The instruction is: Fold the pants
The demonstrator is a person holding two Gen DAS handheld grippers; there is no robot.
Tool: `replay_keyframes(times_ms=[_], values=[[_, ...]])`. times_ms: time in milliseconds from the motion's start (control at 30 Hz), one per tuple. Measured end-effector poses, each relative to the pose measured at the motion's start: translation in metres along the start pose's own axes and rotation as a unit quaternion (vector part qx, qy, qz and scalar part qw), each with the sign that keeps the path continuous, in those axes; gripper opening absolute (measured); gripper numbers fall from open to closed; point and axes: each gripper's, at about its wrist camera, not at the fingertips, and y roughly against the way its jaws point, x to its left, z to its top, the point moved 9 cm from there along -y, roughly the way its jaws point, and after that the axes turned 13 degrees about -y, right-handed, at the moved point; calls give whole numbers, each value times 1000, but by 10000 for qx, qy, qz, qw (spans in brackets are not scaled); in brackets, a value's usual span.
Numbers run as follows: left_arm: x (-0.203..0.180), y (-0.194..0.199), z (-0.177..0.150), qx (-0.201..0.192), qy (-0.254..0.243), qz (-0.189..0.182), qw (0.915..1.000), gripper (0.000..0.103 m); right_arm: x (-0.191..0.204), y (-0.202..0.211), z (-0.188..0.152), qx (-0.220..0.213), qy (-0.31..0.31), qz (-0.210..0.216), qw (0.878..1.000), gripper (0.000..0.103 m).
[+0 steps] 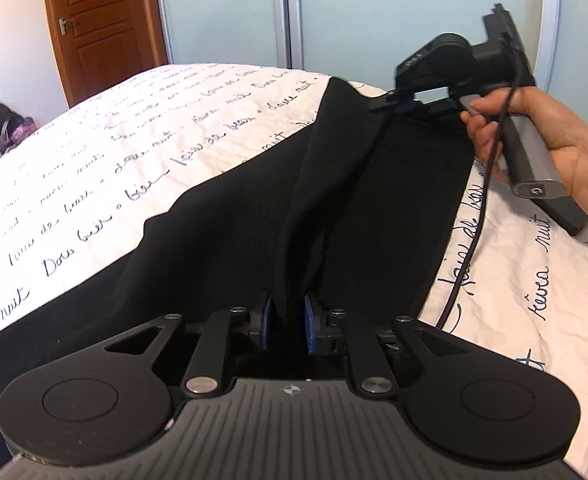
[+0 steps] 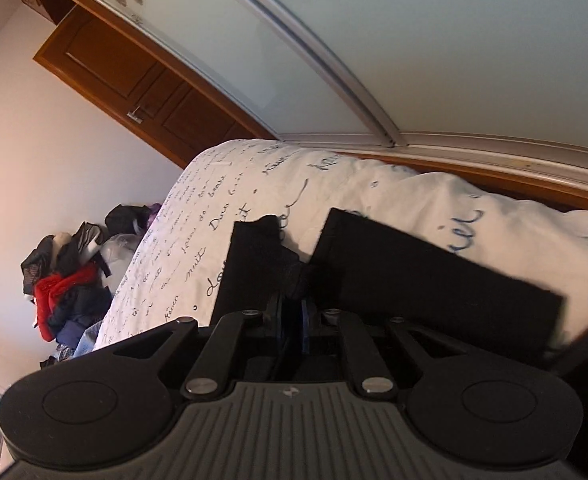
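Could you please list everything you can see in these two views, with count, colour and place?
pants: one pair, black, spread on the bed and pinched at both ends
bedspread: one, white with dark handwriting, covering the bed
door: one, brown wood, far left behind the bed
wardrobe doors: two sliding panels in view, pale frosted, behind the bed
pile of clothes: one heap, red, black and blue, on the floor beside the bed
cable: one, black, hanging from the right gripper across the bed
left gripper: one, black with blue pads, shut on the pants
right gripper: one, black with blue pads, shut on the pants
hand: one, holding the right gripper's handle
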Motion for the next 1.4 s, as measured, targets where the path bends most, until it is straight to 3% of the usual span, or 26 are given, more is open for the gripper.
replay_keyframes(times_ms=[67, 133, 167, 200, 333, 467, 600, 967, 1400], values=[[-2, 1, 1, -65, -84, 55, 9999, 31, 1, -7, -1, 61, -101, 97, 9999, 9], [-4, 1, 0, -84, -122, 121, 9998, 31, 1, -12, 0, 116, -281, 191, 9994, 9], [-4, 1, 0, -85, -112, 130, 9998, 29, 3, -12, -1, 89, -267, 197, 9994, 9], [-4, 1, 0, -87, -71, 131, 9999, 20, 4, -9, 0, 18, -185, 152, 9997, 9], [0, 5, 4, -144, 150, 176, 9996, 16, 26, 8, 5, -437, 756, -51, 9962, 5], [-6, 16, 12, -382, 82, 114, 9992, 16, 47, 35, 10, -860, 1614, -256, 9828, 5], [-18, 21, 15, -460, -103, 88, 9988, 16, 38, 58, 11, -1098, 2137, -743, 9679, 5], [-35, 17, 10, -426, -331, -3, 9985, 16, 1, 91, 0, -1243, 2628, -1419, 9462, 5], [-44, 10, 2, -240, -474, -21, 9986, 17, -20, 100, -3, -1158, 2464, -1576, 9492, 5]])
